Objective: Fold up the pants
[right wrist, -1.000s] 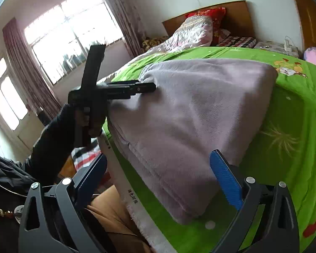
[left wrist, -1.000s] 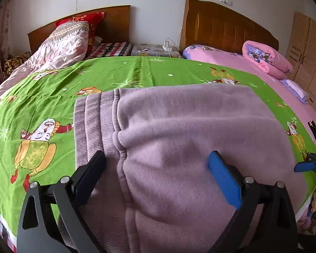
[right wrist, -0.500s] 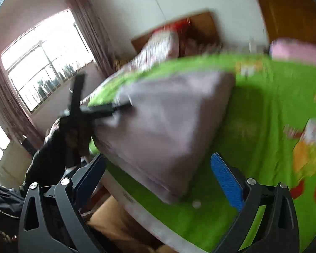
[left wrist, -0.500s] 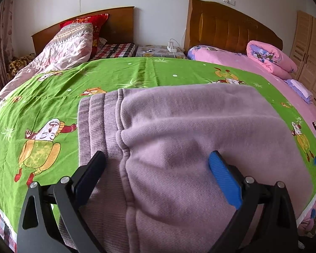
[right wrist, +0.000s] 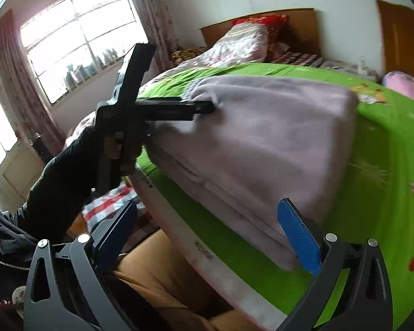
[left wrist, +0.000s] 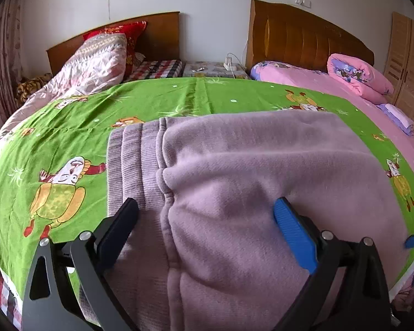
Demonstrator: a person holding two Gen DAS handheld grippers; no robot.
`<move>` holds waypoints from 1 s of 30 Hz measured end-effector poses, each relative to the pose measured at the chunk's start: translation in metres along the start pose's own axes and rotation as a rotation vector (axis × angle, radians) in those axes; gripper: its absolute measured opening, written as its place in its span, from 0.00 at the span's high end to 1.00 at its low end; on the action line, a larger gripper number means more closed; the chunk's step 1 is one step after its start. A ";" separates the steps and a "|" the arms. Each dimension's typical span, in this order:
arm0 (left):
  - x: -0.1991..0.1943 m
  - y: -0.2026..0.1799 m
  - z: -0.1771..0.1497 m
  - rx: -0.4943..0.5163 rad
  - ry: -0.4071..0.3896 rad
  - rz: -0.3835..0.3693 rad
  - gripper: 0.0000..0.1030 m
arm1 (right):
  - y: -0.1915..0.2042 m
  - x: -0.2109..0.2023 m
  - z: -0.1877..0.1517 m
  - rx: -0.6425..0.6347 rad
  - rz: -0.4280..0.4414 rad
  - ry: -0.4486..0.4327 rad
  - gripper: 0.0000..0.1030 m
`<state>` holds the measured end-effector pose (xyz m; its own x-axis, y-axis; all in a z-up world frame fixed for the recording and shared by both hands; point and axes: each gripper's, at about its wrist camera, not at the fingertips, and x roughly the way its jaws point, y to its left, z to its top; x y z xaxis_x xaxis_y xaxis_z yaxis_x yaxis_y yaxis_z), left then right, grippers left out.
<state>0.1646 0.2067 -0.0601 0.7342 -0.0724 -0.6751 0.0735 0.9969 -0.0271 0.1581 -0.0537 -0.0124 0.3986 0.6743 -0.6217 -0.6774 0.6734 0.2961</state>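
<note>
Pants (left wrist: 234,182) folded flat on green sheet (left wrist: 69,127), ribbed waistband (left wrist: 129,160) leftward

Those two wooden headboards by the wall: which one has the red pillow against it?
The left, lower headboard. The red pillow leans on it above a patterned quilt; the taller right headboard has only a pink rolled quilt.

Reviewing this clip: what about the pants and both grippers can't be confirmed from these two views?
- Pants near edge: cut off by the bottom of the left wrist view, behind the left gripper.
- Layers in the fold: hidden under the top layer.
- Corner of the pants by the right gripper: blurred in the right wrist view.
- Right gripper in the left wrist view: only a blurred blue tip at the right edge.
</note>
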 end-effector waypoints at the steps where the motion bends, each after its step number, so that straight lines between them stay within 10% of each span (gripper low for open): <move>1: 0.000 0.001 0.000 -0.004 -0.001 0.001 0.04 | -0.001 -0.004 -0.001 0.002 -0.028 -0.003 0.05; 7: 0.002 0.002 0.001 -0.012 0.006 0.013 0.03 | 0.004 -0.042 0.021 0.035 0.026 -0.169 0.04; 13: -0.017 0.004 -0.009 -0.047 -0.027 0.076 0.02 | -0.005 0.015 0.000 0.029 -0.027 0.045 0.04; 19: -0.082 0.007 -0.036 -0.031 -0.170 0.279 0.02 | -0.003 -0.014 -0.009 -0.032 -0.188 -0.010 0.04; 25: -0.180 0.019 -0.035 -0.101 -0.447 0.486 0.02 | -0.009 -0.083 -0.011 0.045 -0.362 -0.280 0.04; 30: -0.240 0.015 -0.034 -0.210 -0.638 0.423 0.01 | -0.013 -0.127 -0.013 0.144 -0.460 -0.523 0.04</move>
<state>-0.0335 0.2405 0.0760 0.9210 0.3741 -0.1083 -0.3804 0.9238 -0.0441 0.1082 -0.1525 0.0530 0.8935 0.3448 -0.2876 -0.2951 0.9337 0.2027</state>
